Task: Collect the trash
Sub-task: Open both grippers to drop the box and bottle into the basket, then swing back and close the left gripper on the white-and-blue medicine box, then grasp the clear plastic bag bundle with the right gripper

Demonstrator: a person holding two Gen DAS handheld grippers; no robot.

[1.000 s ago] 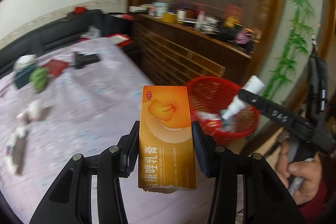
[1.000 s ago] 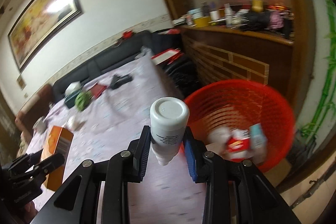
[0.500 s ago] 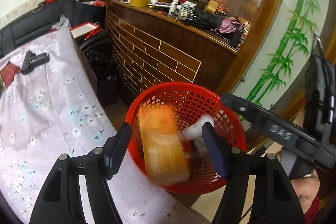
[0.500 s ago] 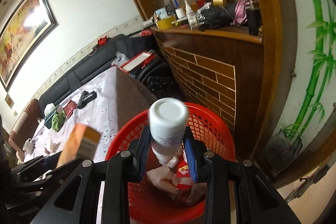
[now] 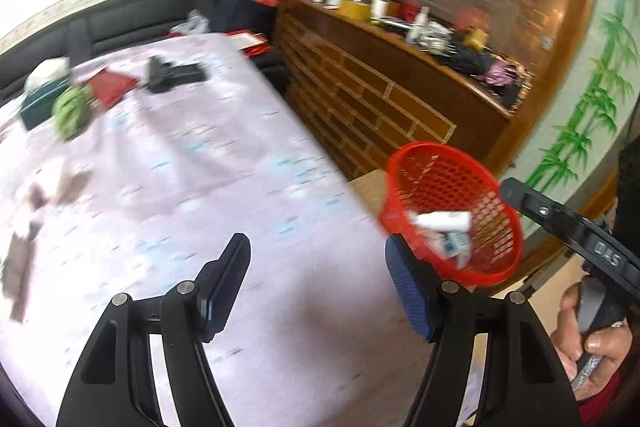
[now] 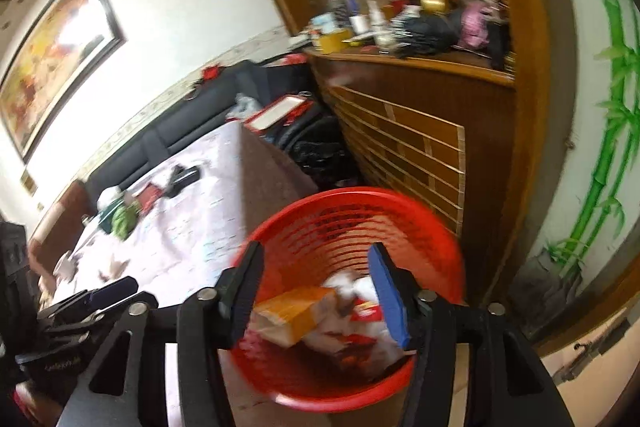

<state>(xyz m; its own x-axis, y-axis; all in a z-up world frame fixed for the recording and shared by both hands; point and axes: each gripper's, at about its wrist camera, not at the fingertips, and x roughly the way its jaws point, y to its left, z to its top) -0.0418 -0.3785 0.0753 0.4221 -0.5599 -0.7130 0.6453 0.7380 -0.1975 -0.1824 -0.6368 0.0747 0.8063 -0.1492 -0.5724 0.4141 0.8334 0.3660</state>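
Observation:
A red mesh basket (image 5: 444, 183) (image 6: 400, 211) stands beside the table's right edge. In it lie an orange box (image 6: 298, 311), a white bottle (image 5: 442, 219) and other wrappers. My left gripper (image 5: 318, 273) is open and empty over the lilac tablecloth (image 5: 192, 167), left of the basket. My right gripper (image 6: 314, 281) is open and empty directly above the basket; one of its arms shows in the left wrist view (image 5: 572, 231). Scraps of trash (image 5: 24, 227) lie at the table's left.
On the far side of the table are a black device (image 5: 174, 73), a red booklet (image 5: 114, 85), a green object (image 5: 72, 111) and a tissue box (image 5: 42, 93). A cluttered wooden counter (image 5: 400, 67) stands behind the basket. A dark sofa (image 5: 120, 23) lines the wall.
Both grippers opened. The orange box and the white bottle dropped into the red basket. The left gripper swung back left over the table.

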